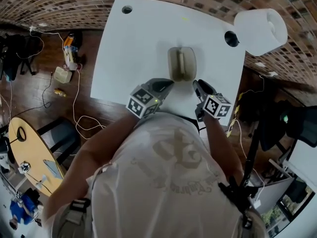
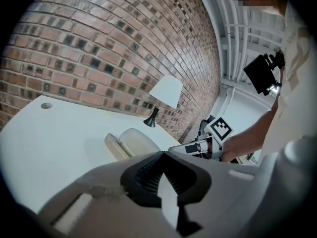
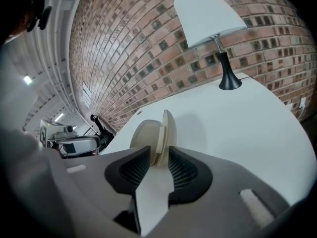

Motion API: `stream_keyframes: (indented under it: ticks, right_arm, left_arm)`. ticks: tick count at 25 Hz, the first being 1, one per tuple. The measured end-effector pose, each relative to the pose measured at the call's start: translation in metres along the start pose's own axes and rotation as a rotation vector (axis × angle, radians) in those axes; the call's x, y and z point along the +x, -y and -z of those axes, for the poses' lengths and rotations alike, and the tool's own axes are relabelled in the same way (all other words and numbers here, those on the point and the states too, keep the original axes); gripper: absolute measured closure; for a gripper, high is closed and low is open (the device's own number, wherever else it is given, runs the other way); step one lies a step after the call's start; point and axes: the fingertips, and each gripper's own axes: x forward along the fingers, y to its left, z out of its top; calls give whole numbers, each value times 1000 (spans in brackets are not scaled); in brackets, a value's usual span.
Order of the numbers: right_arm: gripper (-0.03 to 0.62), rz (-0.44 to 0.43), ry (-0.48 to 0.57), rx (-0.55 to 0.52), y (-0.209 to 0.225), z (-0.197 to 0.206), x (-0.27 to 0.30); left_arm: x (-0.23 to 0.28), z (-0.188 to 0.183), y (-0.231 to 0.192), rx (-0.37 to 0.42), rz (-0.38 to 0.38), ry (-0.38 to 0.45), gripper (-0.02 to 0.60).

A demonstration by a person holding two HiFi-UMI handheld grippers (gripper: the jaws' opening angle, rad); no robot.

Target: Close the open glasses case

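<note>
We work at a white table [image 1: 129,58] set against a brick wall [image 2: 99,43], with a dark wooden floor [image 1: 44,83] round it where white cables [image 1: 77,103] trail. There is one glasses case [image 1: 182,63], beige and rounded, lying flat near the middle of the table. From the left tool's side we see a flat half beside a domed half, but we cannot tell how far they stand apart. Beyond the glasses case and to its right stands one lamp [image 1: 260,31] with a white shade and a black foot. Far to the case's left, at the back corner, we count one round hole [image 1: 127,9] in the table. We hold two tools, each with one marker cube. The left tool [image 1: 168,84] sits just nearer than the case's left end, its pads pressed together on nothing. The right tool [image 1: 198,86] sits just nearer than the case's right end, its pads spread, with the case seen through the gap. The print on the person's shirt [image 1: 173,162] is too faint for us to read.
</note>
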Motion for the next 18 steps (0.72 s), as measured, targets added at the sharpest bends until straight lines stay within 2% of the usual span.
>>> stream_keyframes:
  ticks: [4, 9, 12, 14, 16, 18]
  right_arm:
    - [434, 0, -34, 87, 11, 6, 14]
    - [431, -7, -49, 179, 23, 6, 29]
    - [430, -47, -63, 215, 22, 6, 39]
    - [430, -66, -70, 222, 21, 4, 44]
    - [473, -64, -70, 225, 22, 1, 47]
    - [476, -60, -64, 230, 21, -2, 46]
  left_arm:
    - [-5, 3, -7, -25, -31, 3, 575]
    - [-16, 9, -16, -49, -70, 5, 575]
    - [-21, 13, -20, -60, -90, 15, 575]
    - [-23, 15, -21, -64, -98, 11, 575]
    - [-24, 14, -22, -64, -101, 11, 574]
    - [-25, 13, -21, -66, -100, 10, 575]
